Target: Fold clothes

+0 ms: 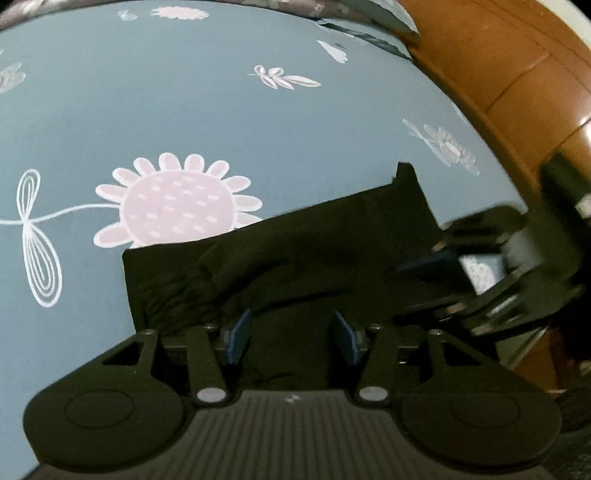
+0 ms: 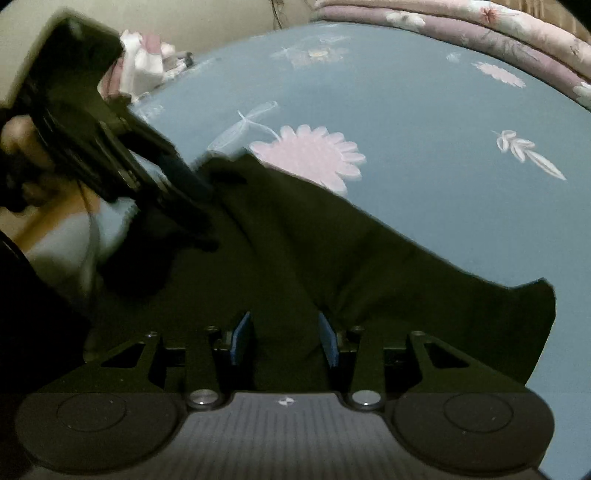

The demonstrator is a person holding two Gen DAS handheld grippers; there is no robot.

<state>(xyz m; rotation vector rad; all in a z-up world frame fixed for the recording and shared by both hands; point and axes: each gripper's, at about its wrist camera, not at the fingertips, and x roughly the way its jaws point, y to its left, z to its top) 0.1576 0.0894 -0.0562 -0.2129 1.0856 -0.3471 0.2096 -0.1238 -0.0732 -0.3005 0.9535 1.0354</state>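
Observation:
A black garment (image 1: 314, 251) lies rumpled on a blue sheet (image 1: 184, 110) printed with pale flowers. In the left wrist view my left gripper (image 1: 291, 325) hovers over the garment's near part, its blue pads (image 1: 238, 332) apart and pressing on nothing. The right gripper (image 1: 410, 288) shows blurred at the garment's right end. In the right wrist view the same garment (image 2: 369, 266) spreads wide under my right gripper (image 2: 285, 332), whose jaws stand open over a raised fold. The left gripper (image 2: 212, 216) reaches in from the upper left to the garment's far edge.
A brown wooden surface (image 1: 517, 74) borders the sheet on the right. A folded pink floral quilt (image 2: 480, 29) lies along the far edge of the bed. A small pile of pink and white cloth (image 2: 144, 62) sits at the far left. A hand (image 2: 18, 136) grips the left tool.

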